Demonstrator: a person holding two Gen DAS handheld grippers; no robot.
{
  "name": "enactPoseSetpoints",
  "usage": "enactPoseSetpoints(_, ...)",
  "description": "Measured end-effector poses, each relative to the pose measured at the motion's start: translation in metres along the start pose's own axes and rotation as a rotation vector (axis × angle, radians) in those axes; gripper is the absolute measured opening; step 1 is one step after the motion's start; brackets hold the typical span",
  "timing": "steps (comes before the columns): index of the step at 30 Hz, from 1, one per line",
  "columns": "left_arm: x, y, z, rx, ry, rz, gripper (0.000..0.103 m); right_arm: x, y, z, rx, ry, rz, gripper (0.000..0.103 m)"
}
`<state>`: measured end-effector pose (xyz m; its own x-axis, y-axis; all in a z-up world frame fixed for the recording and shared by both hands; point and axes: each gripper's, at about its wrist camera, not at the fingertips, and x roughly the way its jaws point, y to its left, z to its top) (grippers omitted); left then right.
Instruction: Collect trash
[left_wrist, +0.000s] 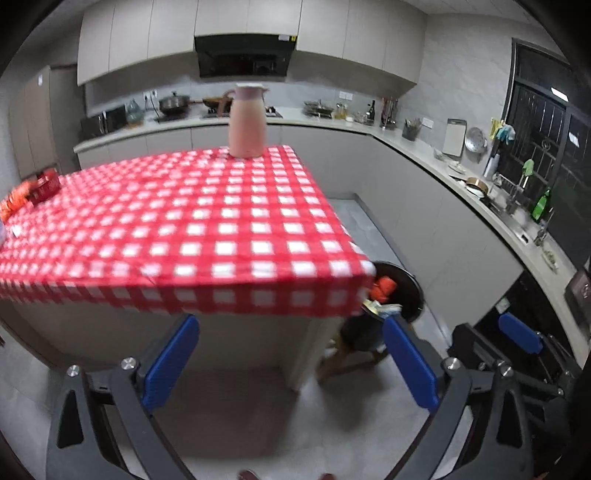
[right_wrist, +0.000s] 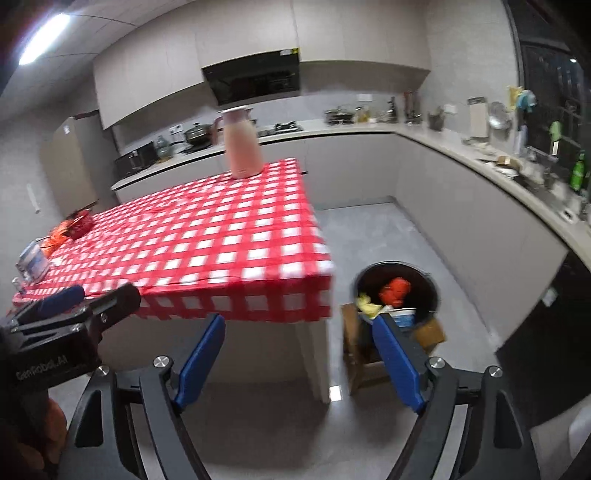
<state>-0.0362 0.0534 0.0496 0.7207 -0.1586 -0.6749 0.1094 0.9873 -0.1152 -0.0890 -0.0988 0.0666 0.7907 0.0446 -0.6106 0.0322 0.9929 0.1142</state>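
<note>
Beside the near right corner of the surface (right_wrist: 221, 236), on the floor, stands a black bin (right_wrist: 428, 295) that already holds trash: a crumpled red wrapper (right_wrist: 394, 290), something yellow (right_wrist: 367, 303) and a white and blue cup (right_wrist: 404, 316) lie inside it. A brown cardboard box (right_wrist: 356, 350) sits on the floor against the bin. Judging by this, much of the collecting looks done, since the middle and the near edge of the red checked cloth are bare.

What seems left is at the far left edge of the surface: a red and orange packet or basket (right_wrist: 72, 227), blurred, and a clear container with a blue label (right_wrist: 32, 260) just beside it nearer the left corner. Whether these count as trash cannot be told. A pink jug (right_wrist: 242, 144) stands upright at the far right corner and looks like it belongs there.

The right gripper (right_wrist: 299, 360) has its jaws apart with nothing between them. The left gripper (left_wrist: 291, 365) also has its jaws wide apart and empty. Both hang off the near edge of the surface, above the floor.

The only readable writing is pale lettering on the left gripper's black body, seen from the right wrist, which looks like "GenRobot.AI". The label on the container is too blurred to read.
</note>
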Motion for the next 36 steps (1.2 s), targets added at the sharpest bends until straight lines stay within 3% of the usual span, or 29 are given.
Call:
enactPoseSetpoints(5, 0.0, -0.032, -0.011, -0.032, 0.029, 0.036, 0.101, -0.021, -0.041, -0.006, 0.0, -0.025, -0.065, 0.084)
enactPoseSetpoints(14, -0.009, -0.072, -0.034, -0.001, -0.002, 0.149, 0.101, -0.031, -0.11, -0.018, 0.026, 0.002, -0.02, 0.085)
enactPoseSetpoints(23, -0.014, -0.091, -0.042, -0.002, -0.015, 0.208, 0.101, -0.032, -0.126, -0.013, 0.001, -0.014, 0.047, 0.085)
enactPoseSetpoints(36, -0.013, -0.103, -0.039, -0.011, -0.014, 0.224, 0.101, -0.023, -0.131, -0.005, -0.014, -0.007, 0.095, 0.085)
